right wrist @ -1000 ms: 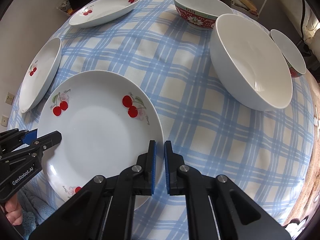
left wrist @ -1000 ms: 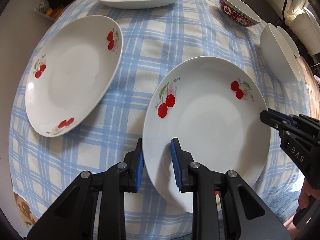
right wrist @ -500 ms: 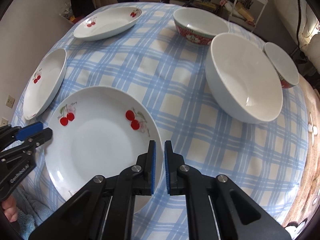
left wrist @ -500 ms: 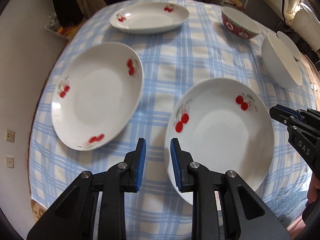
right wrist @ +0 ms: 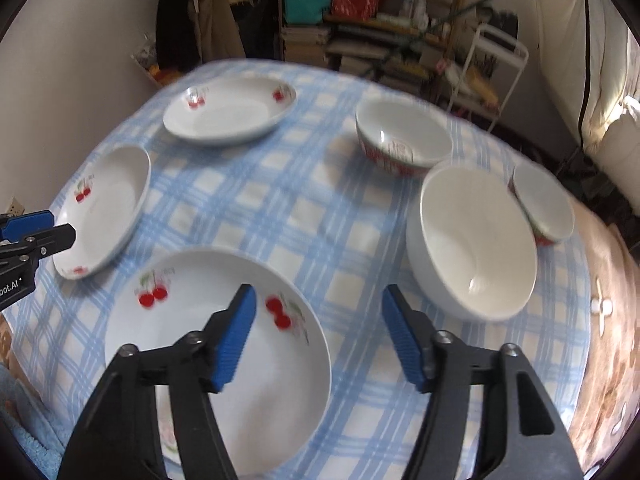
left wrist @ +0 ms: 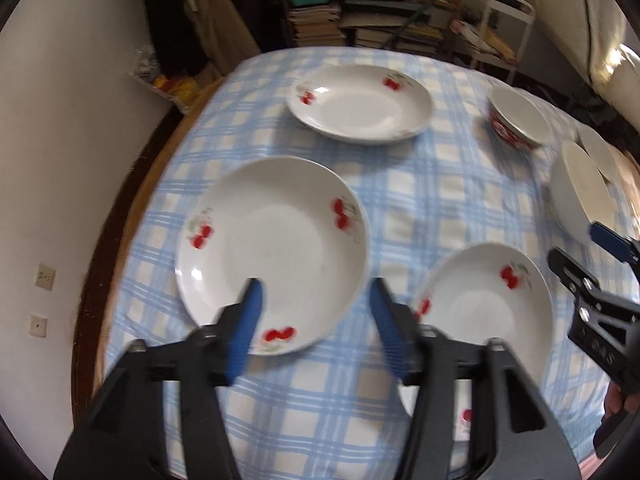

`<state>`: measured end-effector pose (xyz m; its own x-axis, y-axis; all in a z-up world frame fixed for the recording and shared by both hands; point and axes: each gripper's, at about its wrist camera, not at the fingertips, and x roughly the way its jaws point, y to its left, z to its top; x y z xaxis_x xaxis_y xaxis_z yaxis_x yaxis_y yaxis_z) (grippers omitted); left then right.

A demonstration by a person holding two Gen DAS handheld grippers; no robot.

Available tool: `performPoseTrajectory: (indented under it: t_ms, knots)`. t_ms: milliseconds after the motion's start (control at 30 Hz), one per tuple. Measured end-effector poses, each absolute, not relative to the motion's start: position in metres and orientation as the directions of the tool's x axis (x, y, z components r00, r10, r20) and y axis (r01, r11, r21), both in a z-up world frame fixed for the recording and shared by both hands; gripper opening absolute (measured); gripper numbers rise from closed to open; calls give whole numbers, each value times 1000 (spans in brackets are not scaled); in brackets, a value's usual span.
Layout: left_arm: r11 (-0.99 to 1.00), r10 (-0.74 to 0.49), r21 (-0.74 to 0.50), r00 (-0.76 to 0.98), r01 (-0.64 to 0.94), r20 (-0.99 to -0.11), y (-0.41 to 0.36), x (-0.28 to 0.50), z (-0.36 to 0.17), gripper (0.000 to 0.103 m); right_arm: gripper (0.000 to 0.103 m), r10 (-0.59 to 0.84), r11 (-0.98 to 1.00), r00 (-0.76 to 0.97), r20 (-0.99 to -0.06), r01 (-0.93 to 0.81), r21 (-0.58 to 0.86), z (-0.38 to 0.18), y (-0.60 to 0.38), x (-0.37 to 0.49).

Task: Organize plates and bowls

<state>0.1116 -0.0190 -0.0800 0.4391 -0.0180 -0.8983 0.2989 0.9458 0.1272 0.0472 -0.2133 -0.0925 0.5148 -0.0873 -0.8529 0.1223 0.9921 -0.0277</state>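
Note:
Three white cherry-print plates lie on the blue checked tablecloth: a near plate (left wrist: pixel 488 320) (right wrist: pixel 208 360), a left plate (left wrist: pixel 272 248) (right wrist: pixel 104 208) and a far plate (left wrist: pixel 360 104) (right wrist: pixel 232 112). A red-patterned bowl (right wrist: pixel 404 140), a big white bowl (right wrist: pixel 472 240) and a small bowl (right wrist: pixel 544 204) stand to the right. My left gripper (left wrist: pixel 316 300) hovers above the gap between the left and near plates, jaws opening, nothing between them. My right gripper (right wrist: pixel 319 292) hangs over the near plate's right rim, jaws also opening and empty. The picture is motion-blurred.
The round table's edge (left wrist: pixel 120 240) drops off at the left by a white wall. Stacked books and shelves (right wrist: pixel 360 48) and a white rack (right wrist: pixel 500 68) stand behind the table. A hand (left wrist: pixel 616 412) holds the right gripper (left wrist: pixel 576 244) at the right edge.
Both grippers have risen and drawn back from the near plate's rim, and their jaws have spread apart. The plate stays on the cloth. More of the room shows.

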Motion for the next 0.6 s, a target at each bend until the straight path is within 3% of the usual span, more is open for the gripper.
performPoseTrajectory:
  t_ms: [67,133,267,600]
  knots:
    - [947,2,146,450,287,-893,-14,118,-75,68,87,-83,994,538,-839,111,-27,-86,-207,51]
    - [946,17,161,452,283,-892,-11,123,-72,81,92,-71,995,557,-828,98,-20,-81,-201,54]
    - [949,33,179,485,258,-874,3,132,-60,92,98,-53,997,572,-819,73,-13,-75,-188,64]
    - [965,53,178,522,192,-851,42,161,-56,95,98,-31,999,616,-787,-1,-41,-55,-151,97]
